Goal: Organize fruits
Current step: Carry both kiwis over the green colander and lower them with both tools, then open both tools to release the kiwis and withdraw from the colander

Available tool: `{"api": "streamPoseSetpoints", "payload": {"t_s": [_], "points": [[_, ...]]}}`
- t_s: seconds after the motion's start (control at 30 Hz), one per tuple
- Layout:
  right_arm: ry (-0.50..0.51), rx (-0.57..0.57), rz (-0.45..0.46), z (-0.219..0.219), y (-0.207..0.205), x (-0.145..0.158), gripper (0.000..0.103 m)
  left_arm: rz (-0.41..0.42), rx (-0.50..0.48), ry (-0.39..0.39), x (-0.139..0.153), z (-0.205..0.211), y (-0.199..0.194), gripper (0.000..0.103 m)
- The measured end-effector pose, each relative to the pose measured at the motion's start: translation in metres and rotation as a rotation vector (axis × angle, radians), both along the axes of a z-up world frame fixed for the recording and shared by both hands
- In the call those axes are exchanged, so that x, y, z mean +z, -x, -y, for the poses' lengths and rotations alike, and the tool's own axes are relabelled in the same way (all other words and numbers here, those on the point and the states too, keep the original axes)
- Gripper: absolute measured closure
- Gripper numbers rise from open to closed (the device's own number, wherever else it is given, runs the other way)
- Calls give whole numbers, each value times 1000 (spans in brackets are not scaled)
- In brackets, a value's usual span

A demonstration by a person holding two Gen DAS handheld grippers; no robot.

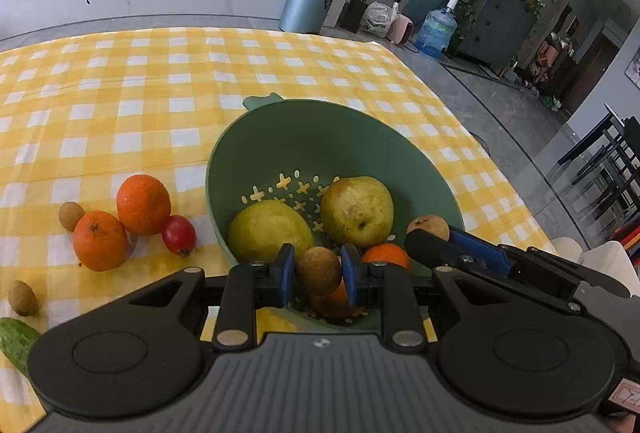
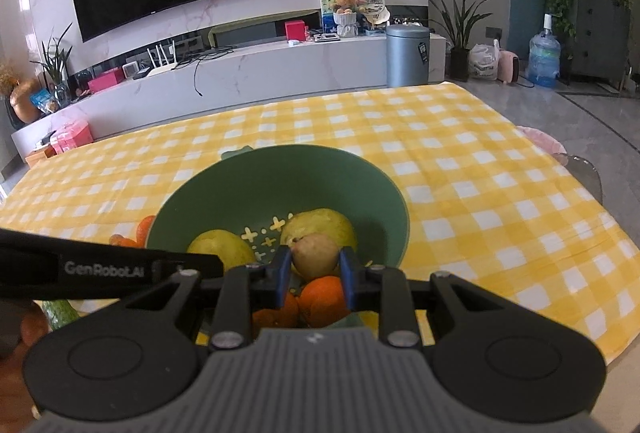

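My left gripper (image 1: 318,267) is shut on a small brown round fruit (image 1: 318,273), held over the near side of the green colander bowl (image 1: 280,113). My right gripper (image 2: 315,259) is shut on a similar brown fruit (image 2: 314,251) above the same bowl (image 2: 280,153); in the left wrist view that fruit (image 1: 429,227) shows at the bowl's right rim. Inside the bowl lie two yellow-green pears (image 1: 268,229) (image 1: 356,211) and oranges (image 2: 322,297).
On the yellow checked cloth left of the bowl lie two oranges (image 1: 143,204) (image 1: 100,240), a red fruit (image 1: 179,235), two brown fruits (image 1: 71,216) (image 1: 23,298) and a cucumber (image 1: 14,341). The table's right edge (image 1: 500,169) drops to the floor.
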State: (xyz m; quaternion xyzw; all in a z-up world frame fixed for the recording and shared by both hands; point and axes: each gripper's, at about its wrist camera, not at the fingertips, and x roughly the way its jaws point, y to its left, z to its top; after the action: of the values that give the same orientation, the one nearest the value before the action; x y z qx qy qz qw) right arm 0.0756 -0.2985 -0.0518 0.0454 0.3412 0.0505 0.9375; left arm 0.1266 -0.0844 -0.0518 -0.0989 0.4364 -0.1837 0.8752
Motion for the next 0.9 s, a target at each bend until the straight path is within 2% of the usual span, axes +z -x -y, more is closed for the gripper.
{"api": "streamPoseSetpoints", "payload": {"t_s": [0.17,0.67,0.83,0.9], "points": [[-1,-1,-10,-3,-2,-2,81,-18,-4,-16,-6,4,-6,76],[18,-4,-70,-4,-12,-9,81,0,-5,-30,-4,5,-8,75],[22,-16,-70,-4,-13,-9,79,-3,-6,-32,-4,4,-6,65],[13,-21,-66,-2,-12,-8,78,5,2,-26,-2,2,-3,65]]}}
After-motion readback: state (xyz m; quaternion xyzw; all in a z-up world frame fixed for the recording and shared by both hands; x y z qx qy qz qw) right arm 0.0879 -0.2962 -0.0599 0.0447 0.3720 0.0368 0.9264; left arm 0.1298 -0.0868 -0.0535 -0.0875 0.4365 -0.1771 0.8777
